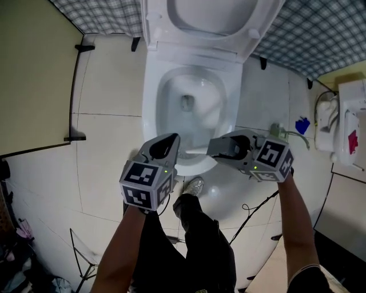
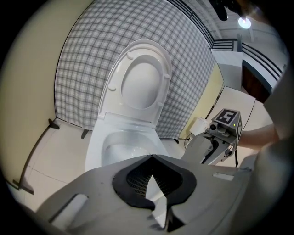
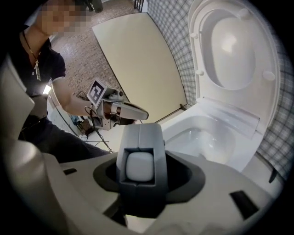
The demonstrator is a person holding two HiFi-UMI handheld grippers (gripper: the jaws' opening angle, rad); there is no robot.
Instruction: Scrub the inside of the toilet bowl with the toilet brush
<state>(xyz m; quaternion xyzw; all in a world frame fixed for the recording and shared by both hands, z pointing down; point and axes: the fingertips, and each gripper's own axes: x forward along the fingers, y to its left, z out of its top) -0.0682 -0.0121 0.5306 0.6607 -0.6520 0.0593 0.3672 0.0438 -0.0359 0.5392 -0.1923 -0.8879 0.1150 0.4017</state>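
Observation:
The white toilet stands with lid and seat raised, and its bowl holds water. My right gripper hovers over the bowl's front right rim, pointing left. It is shut on the grey-and-white handle of the toilet brush, which fills the space between its jaws. The brush's bristle head is hidden. My left gripper hangs over the front left rim, its tips meeting with nothing between them. The two grippers are a short way apart, and the right gripper appears in the left gripper view.
A checked tile wall runs behind the toilet. A cream panel stands at the left. At the right are a white fixture and a blue object. Cables lie on the floor beside my leg and shoe.

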